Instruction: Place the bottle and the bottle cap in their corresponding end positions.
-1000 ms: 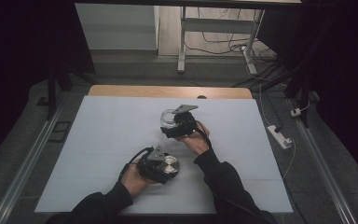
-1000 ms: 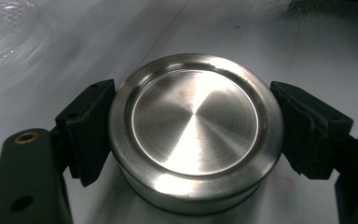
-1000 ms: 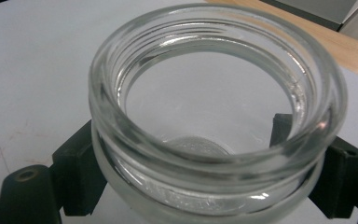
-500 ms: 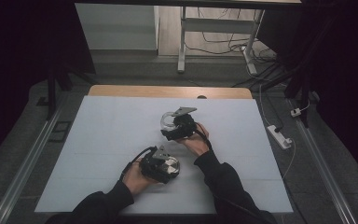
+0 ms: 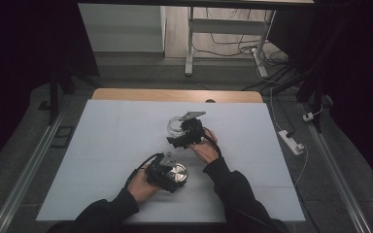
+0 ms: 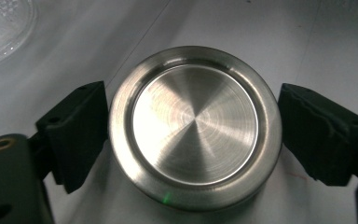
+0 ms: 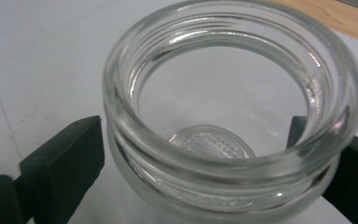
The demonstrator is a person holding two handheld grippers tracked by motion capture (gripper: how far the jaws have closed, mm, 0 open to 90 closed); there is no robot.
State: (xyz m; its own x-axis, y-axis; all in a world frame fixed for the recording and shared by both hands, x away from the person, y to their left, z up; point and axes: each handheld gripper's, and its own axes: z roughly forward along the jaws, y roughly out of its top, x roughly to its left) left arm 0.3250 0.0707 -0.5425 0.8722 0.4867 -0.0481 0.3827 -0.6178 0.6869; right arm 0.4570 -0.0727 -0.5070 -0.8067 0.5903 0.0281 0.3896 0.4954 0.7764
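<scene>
A round brushed-steel lid (image 6: 195, 127) lies flat on the white table, with the jaws of my left gripper (image 6: 193, 135) pressed against its rim on both sides. In the high view this lid (image 5: 178, 174) and the left gripper (image 5: 167, 172) are near the front middle of the table. An empty clear glass jar (image 7: 223, 116) stands upright with its mouth uncovered, and my right gripper (image 7: 200, 158) is shut around its body below the threaded neck. The high view has the jar (image 5: 174, 125) and right gripper (image 5: 180, 133) just behind the lid, a short gap apart.
The white table top (image 5: 102, 145) has a bare wooden strip (image 5: 175, 94) along its far edge. A white power strip (image 5: 291, 141) lies on the floor off the right side. Part of the glass jar (image 6: 0, 28) shows in the left gripper view's top-left corner.
</scene>
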